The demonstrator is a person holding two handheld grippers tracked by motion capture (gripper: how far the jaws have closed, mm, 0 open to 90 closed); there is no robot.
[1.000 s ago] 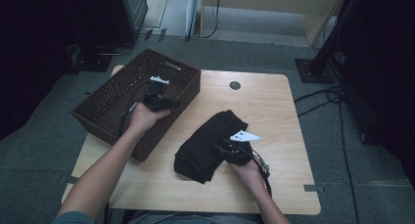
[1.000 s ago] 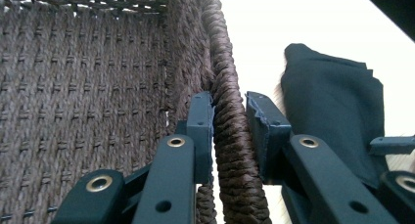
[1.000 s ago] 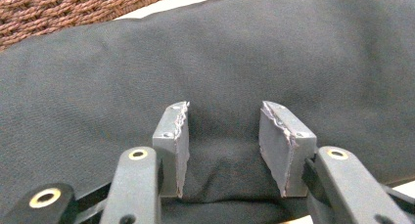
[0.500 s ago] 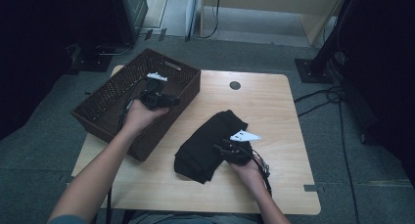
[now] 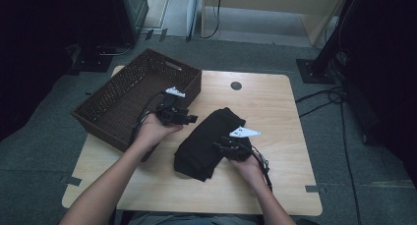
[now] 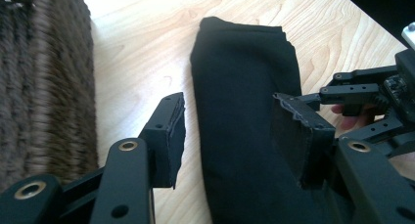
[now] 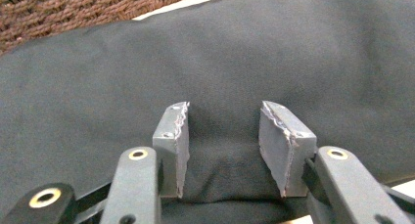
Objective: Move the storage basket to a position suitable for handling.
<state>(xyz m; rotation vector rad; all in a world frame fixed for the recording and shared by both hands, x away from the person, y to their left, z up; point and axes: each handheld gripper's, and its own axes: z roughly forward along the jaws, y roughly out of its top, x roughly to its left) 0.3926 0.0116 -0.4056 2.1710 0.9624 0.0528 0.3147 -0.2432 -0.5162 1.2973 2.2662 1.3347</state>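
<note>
Folded black cloth (image 7: 210,77) cut off

A dark brown woven wicker basket (image 5: 129,95) at the far left corner and a folded black cloth (image 5: 204,141) near the middle are borne by the light wooden table (image 5: 280,117).

1. You have a folded black cloth (image 5: 206,141) under your hands — matt, soft-looking, with a fine, even weave.
2. The table (image 5: 275,112) is pale wood with a smooth, faintly sheened top and clear grain lines.
3. The basket (image 5: 123,95) at the table's far left corner is dark brown wicker — rough, ribbed and dull.
4. Your left gripper (image 6: 227,131) has black, slightly glossy plastic-looking arms with brass-coloured rivets; its pads (image 6: 172,131) are matt with ragged edges.
5. Your right gripper (image 7: 222,145) carries the same grey-looking, rough-edged pads (image 7: 281,145).
</note>
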